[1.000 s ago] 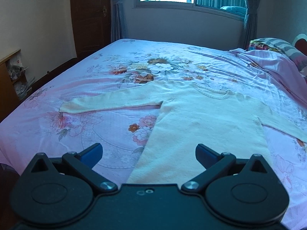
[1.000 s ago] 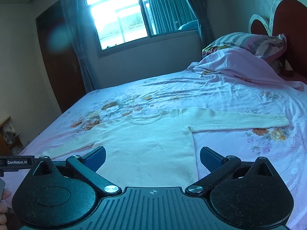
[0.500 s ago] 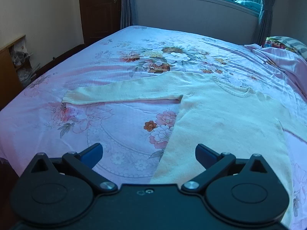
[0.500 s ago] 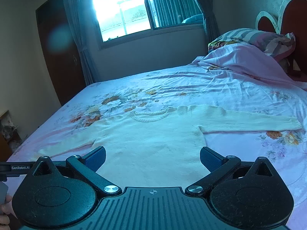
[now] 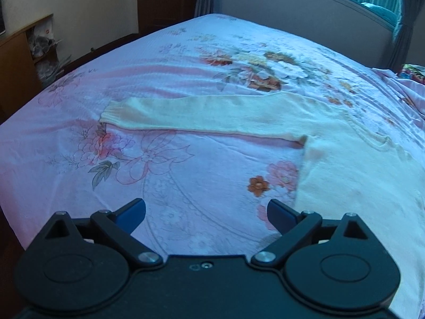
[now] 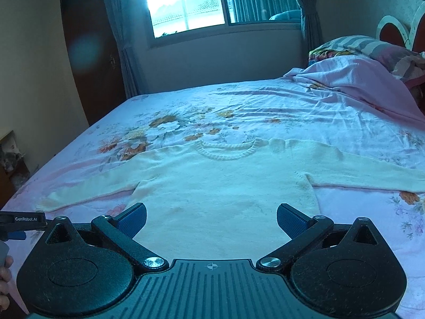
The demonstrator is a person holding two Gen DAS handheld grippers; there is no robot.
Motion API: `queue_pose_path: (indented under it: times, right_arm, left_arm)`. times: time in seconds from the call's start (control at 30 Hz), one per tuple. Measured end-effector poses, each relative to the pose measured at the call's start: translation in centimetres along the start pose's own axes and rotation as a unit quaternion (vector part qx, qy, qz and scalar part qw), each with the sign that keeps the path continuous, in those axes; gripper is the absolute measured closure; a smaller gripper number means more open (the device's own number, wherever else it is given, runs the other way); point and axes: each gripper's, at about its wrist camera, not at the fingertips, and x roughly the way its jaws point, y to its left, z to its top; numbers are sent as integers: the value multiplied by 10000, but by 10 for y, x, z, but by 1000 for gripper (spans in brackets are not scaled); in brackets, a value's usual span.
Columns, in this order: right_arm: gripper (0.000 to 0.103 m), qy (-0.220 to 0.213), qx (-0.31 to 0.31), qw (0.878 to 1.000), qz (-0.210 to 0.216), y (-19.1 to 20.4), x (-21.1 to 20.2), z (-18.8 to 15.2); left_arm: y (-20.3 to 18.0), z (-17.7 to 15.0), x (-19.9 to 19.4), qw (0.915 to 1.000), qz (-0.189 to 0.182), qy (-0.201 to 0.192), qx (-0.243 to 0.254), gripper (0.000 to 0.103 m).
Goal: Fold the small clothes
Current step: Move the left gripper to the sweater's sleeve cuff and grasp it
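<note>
A cream knit sweater [image 6: 220,180] lies flat on the pink floral bedsheet [image 6: 265,103], neck away from me and both sleeves spread out. In the left wrist view its left sleeve [image 5: 202,115] stretches across the sheet and its body [image 5: 358,180] lies at the right. My left gripper [image 5: 206,214] is open and empty above bare sheet, left of the sweater's hem. My right gripper [image 6: 211,219] is open and empty just above the sweater's lower body.
A pillow and bunched pink cover [image 6: 358,61] lie at the right, by the headboard. A window [image 6: 186,2], curtains and a dark door stand beyond the bed. A wooden shelf [image 5: 24,61] stands left of the bed. The left gripper's body [image 6: 18,219] shows at the right wrist view's left edge.
My left gripper has moved left and lower, from the sweater's hem toward the left sleeve. My right gripper has moved closer over the sweater's body.
</note>
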Motion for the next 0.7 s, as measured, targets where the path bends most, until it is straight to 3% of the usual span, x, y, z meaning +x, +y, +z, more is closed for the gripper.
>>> queue_pose_path:
  times: [0.3,0.5,0.57,0.6,0.7]
  right_arm:
    - [0,205,-209,9995,100,26,56,3]
    - [0,460,-234,9986,135,33,91,0]
    - [0,555,-244,9981,143,35,101,-3]
    - [0,592,-249,9978,140,35,106,-4]
    - [0,672,-261,9973,126,35,116,-7]
  left_arm:
    - [40,36,68,9978,79,445,-485,15]
    - [61,59,109,9938,-256,665,-858,30]
    - [74,64,124,9883,-444,758,-1249,37]
    - [81,65,132,9844,-545,798,-1471,47]
    - [100,68,149,9748,-627,680,-2028,54]
